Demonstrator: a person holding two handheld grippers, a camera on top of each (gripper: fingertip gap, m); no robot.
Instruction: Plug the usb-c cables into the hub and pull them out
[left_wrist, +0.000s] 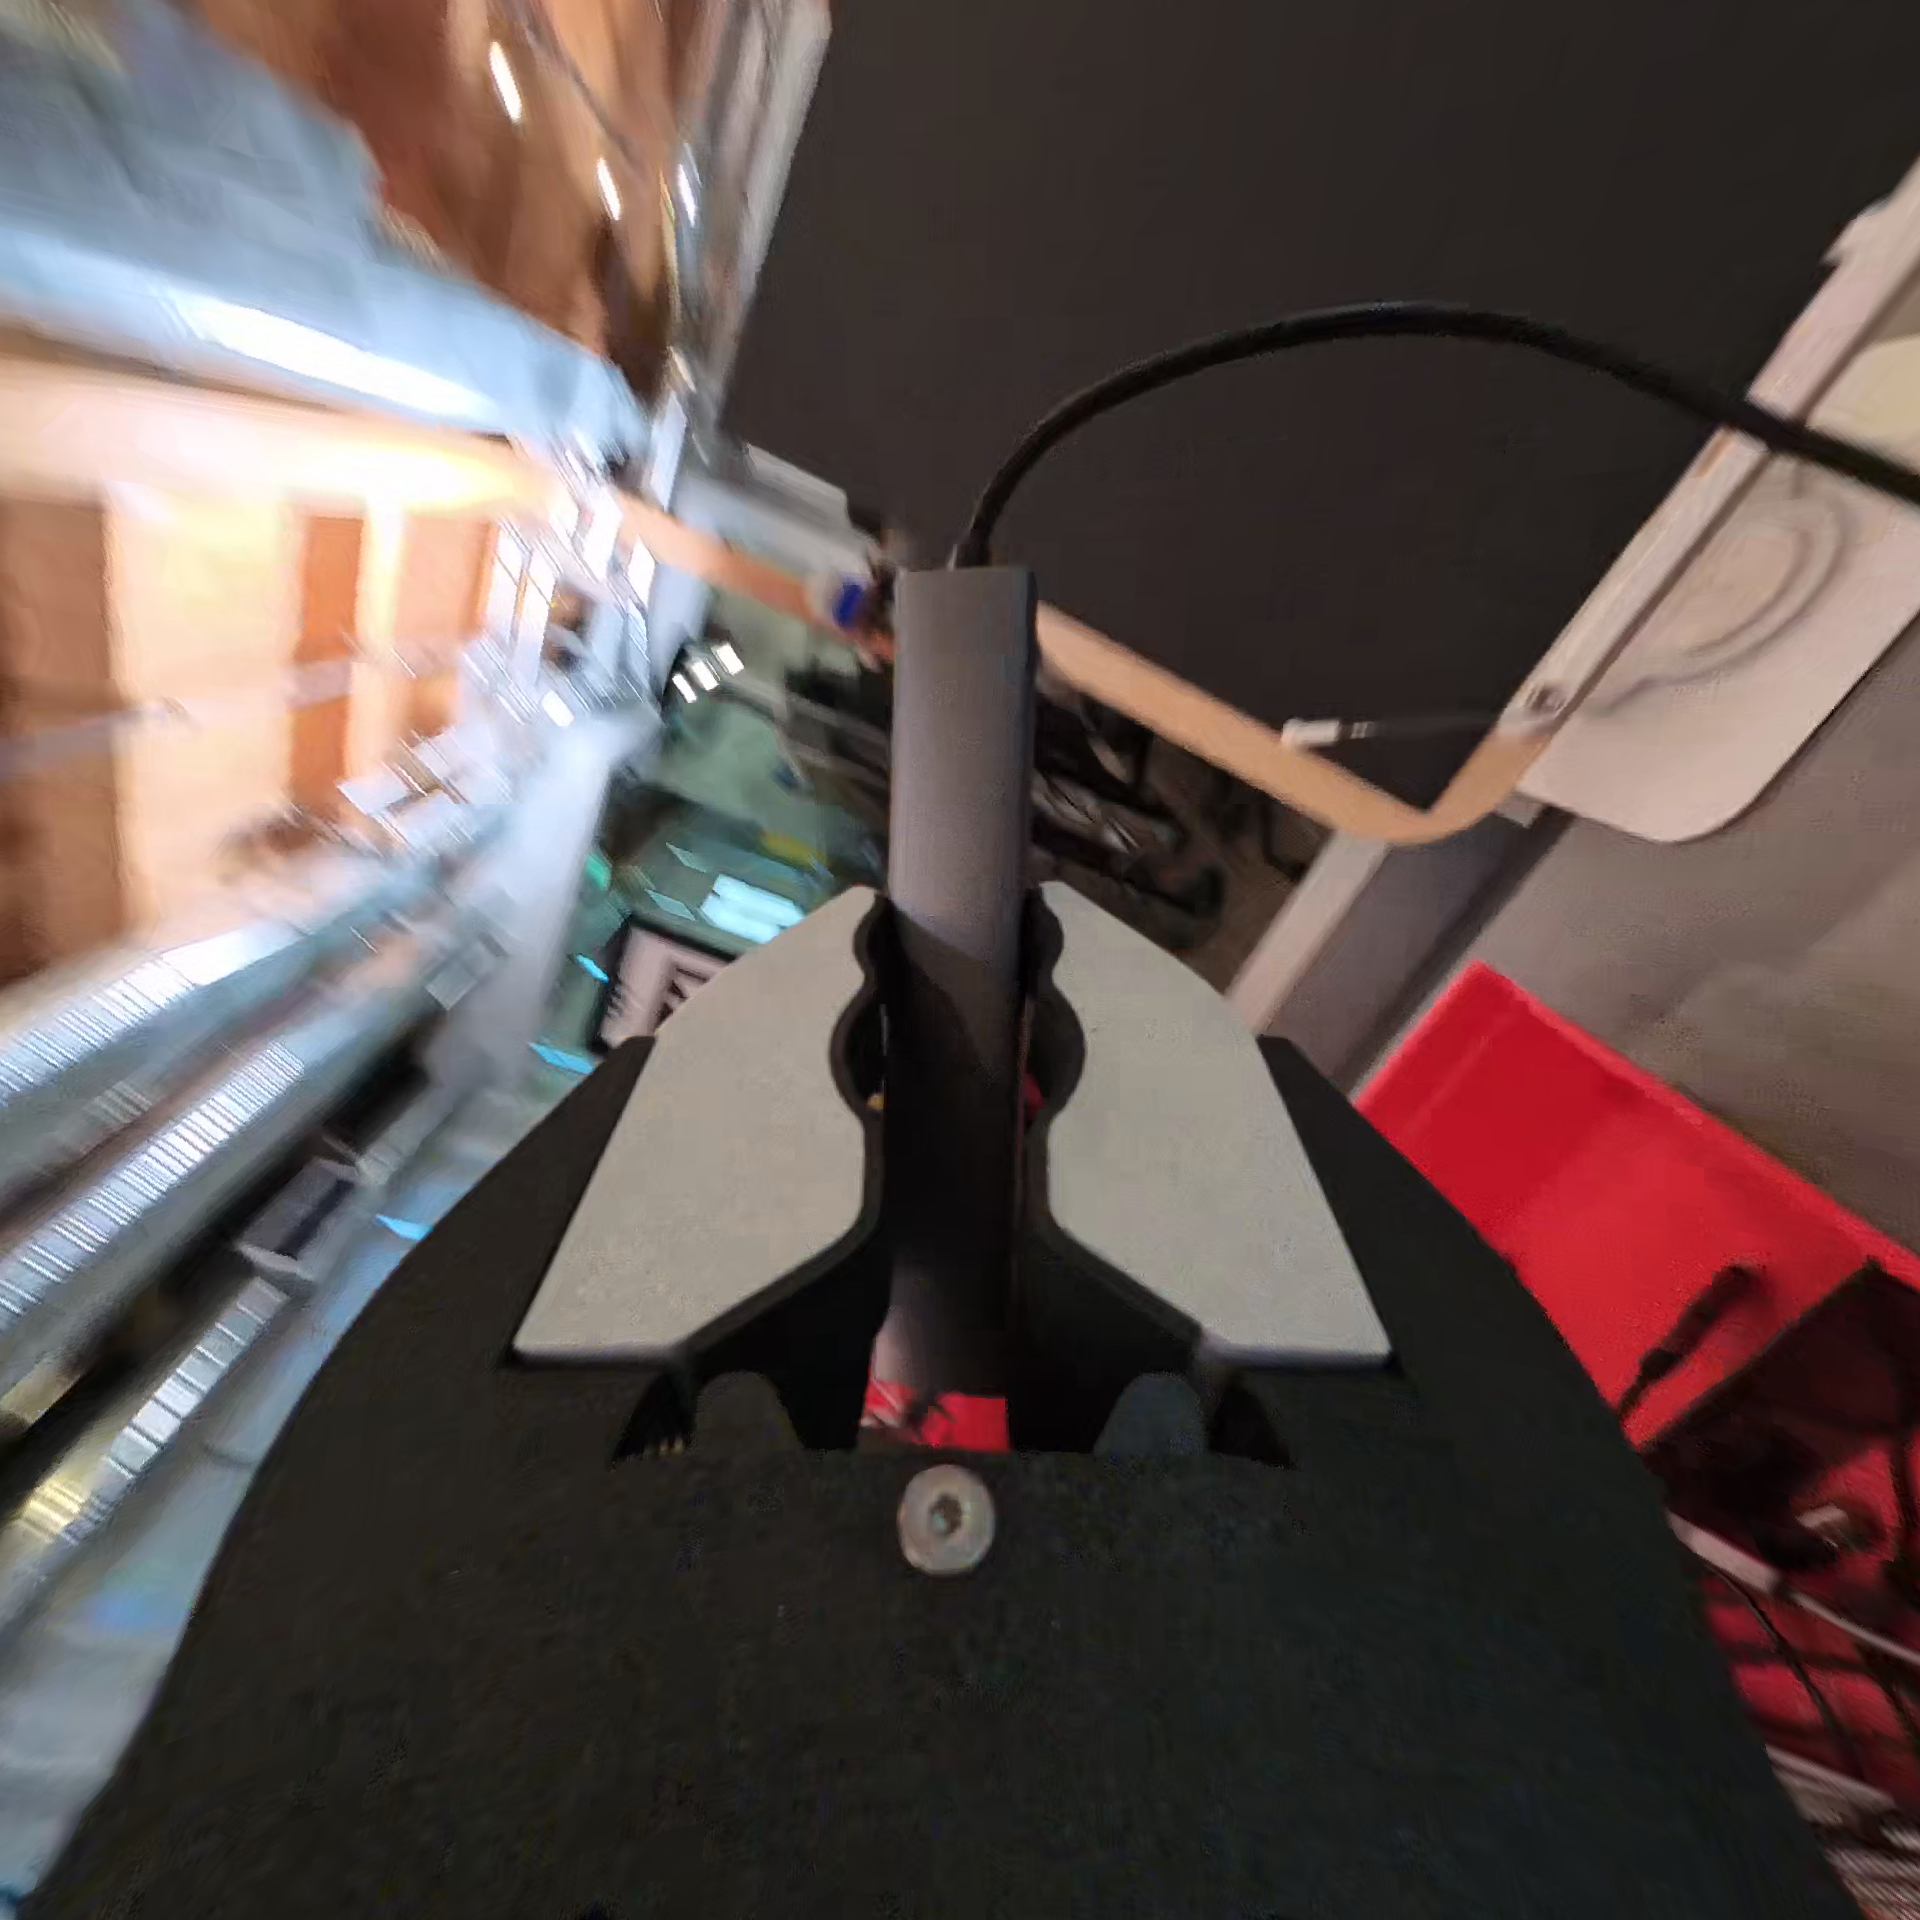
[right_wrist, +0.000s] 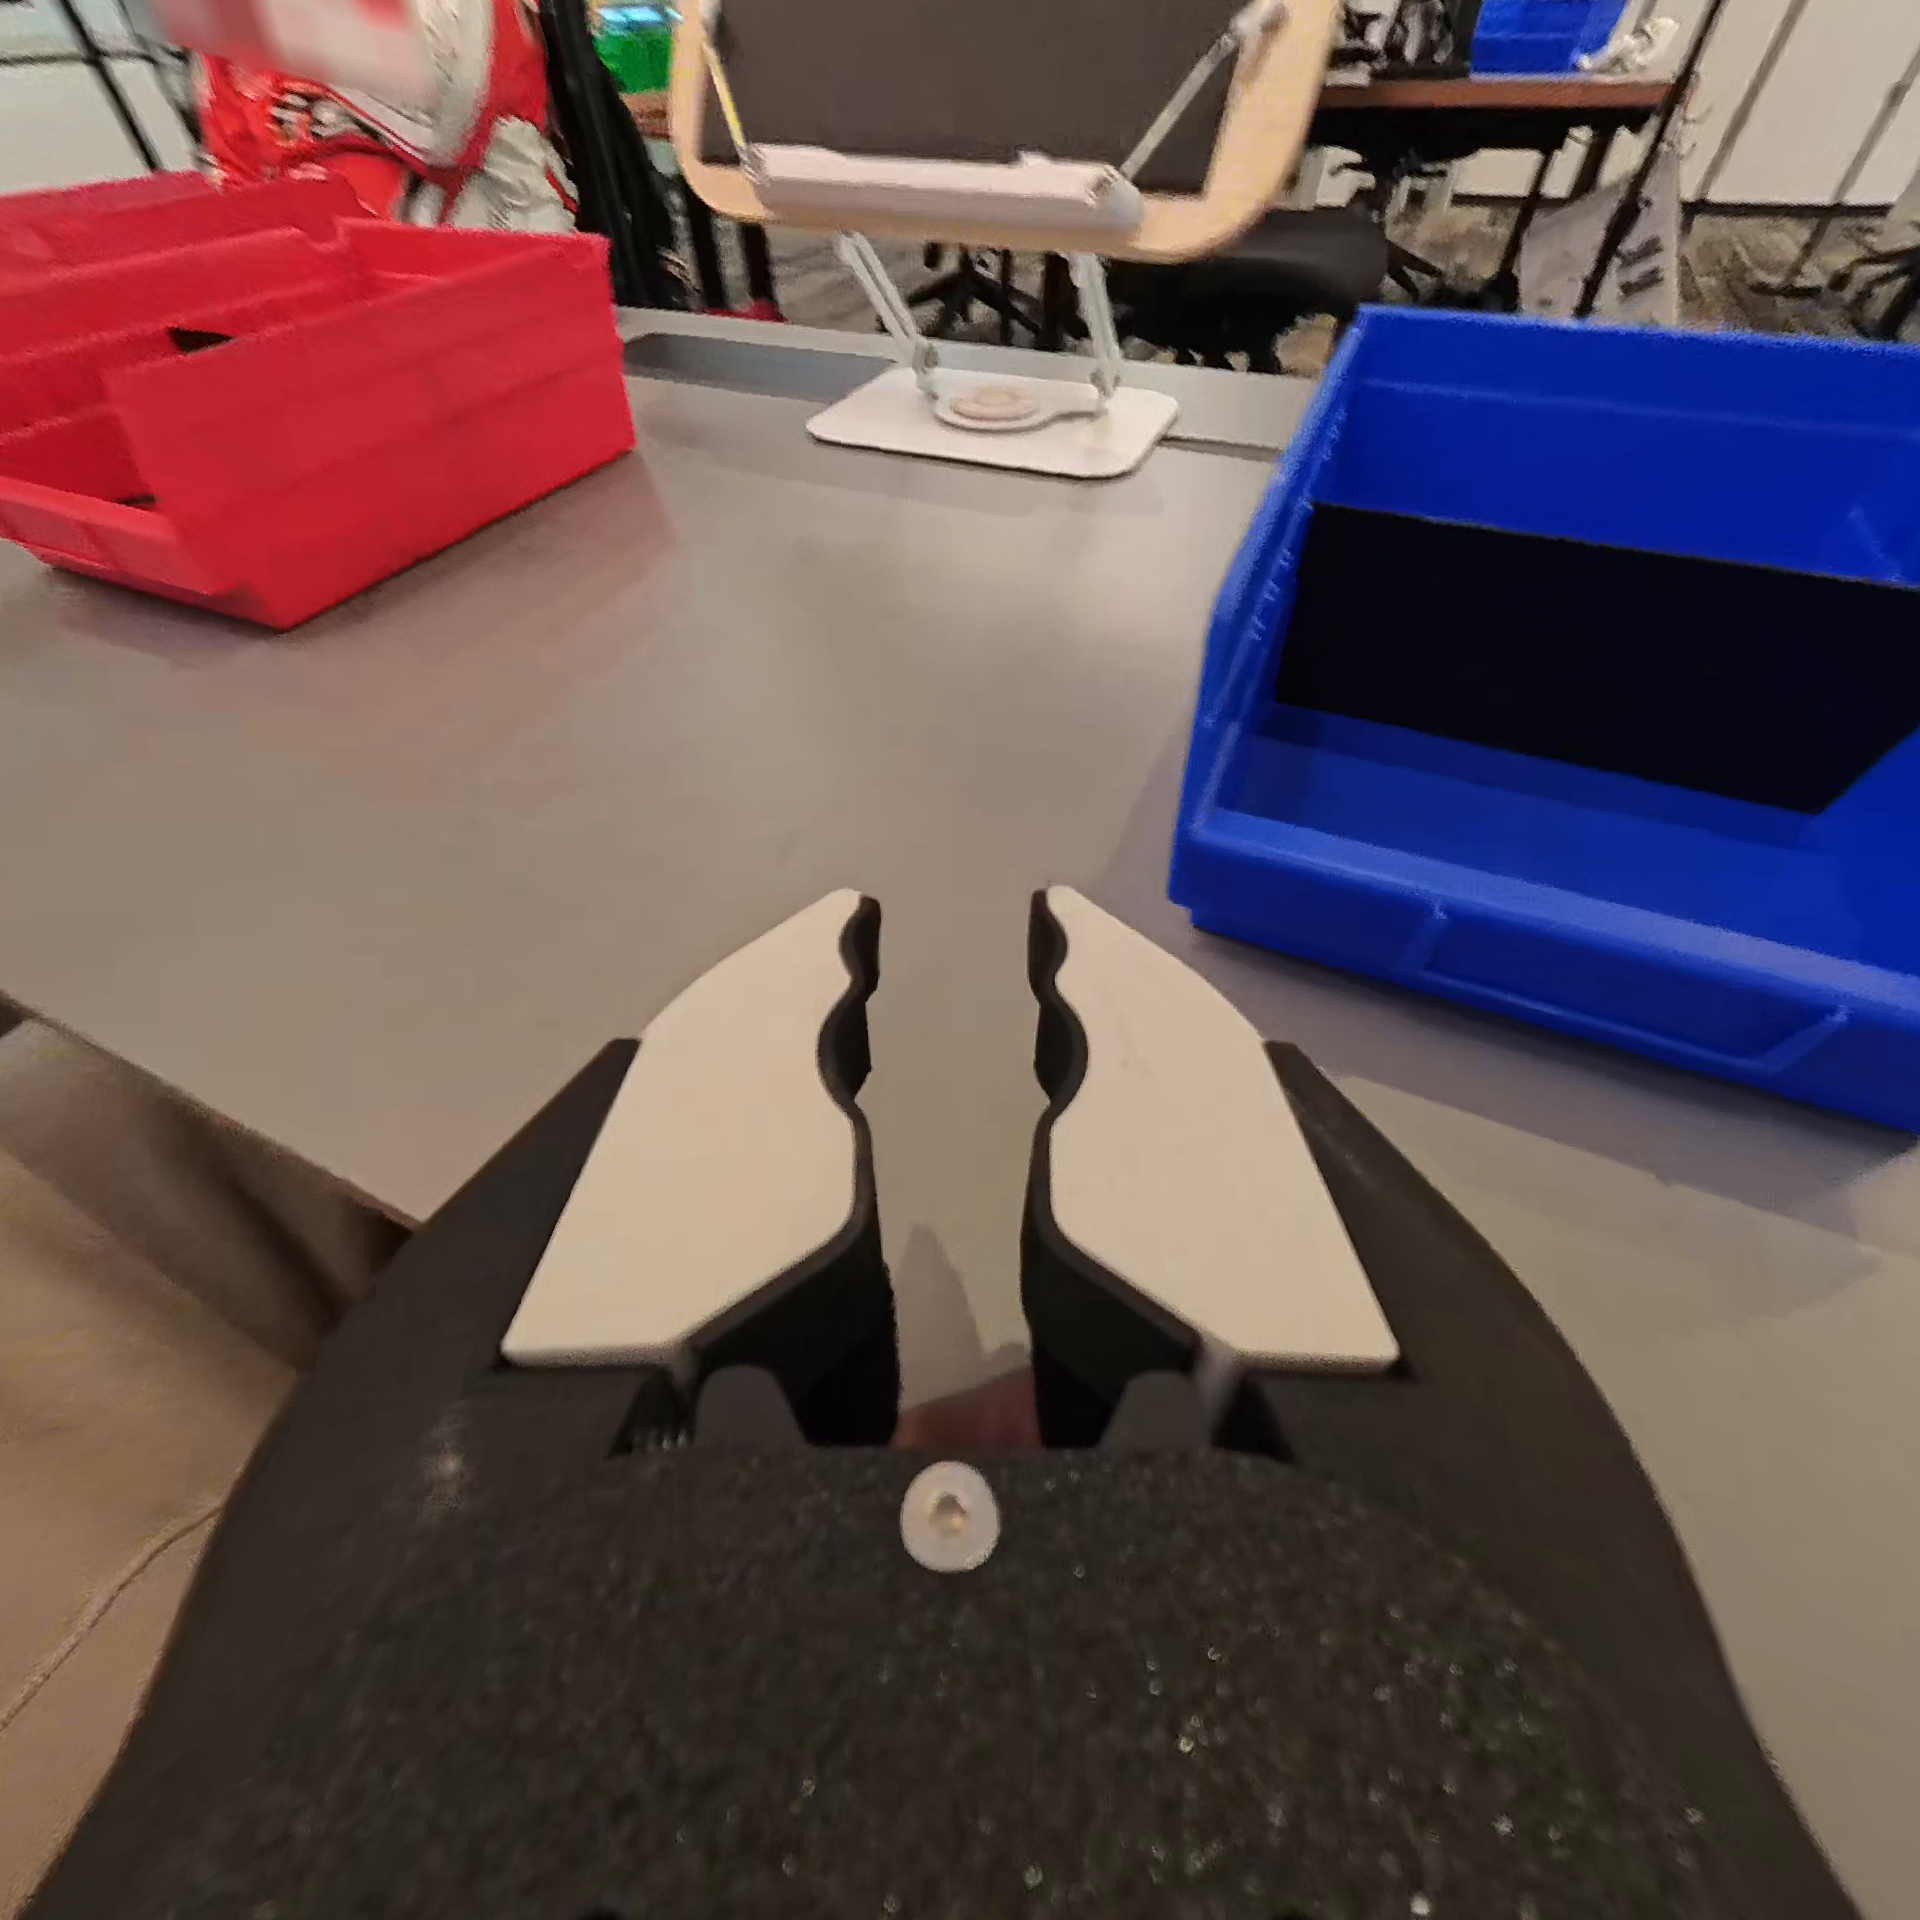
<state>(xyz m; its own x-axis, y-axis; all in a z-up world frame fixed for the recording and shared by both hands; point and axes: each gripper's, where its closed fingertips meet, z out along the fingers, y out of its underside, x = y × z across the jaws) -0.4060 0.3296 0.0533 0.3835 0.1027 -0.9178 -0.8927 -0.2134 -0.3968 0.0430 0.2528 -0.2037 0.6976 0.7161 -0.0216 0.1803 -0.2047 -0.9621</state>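
1. Left gripper (left_wrist: 956, 914) clamped on grey hub (left_wrist: 961, 748); hub's long axis runs straight fwd along fingers, black cable (left_wrist: 1195, 348) exits far end, arcs right.
2. Red bin (right_wrist: 343, 416) at bench (right_wrist: 623, 748) back-left.
3. Right gripper (right_wrist: 954, 925) parted, empty, over bench's near edge.
4. Blue bin (right_wrist: 1558, 894) on right side.

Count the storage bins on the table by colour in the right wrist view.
Red bins: 1
Blue bins: 1
Total: 2 bins, both standing on the grey table.
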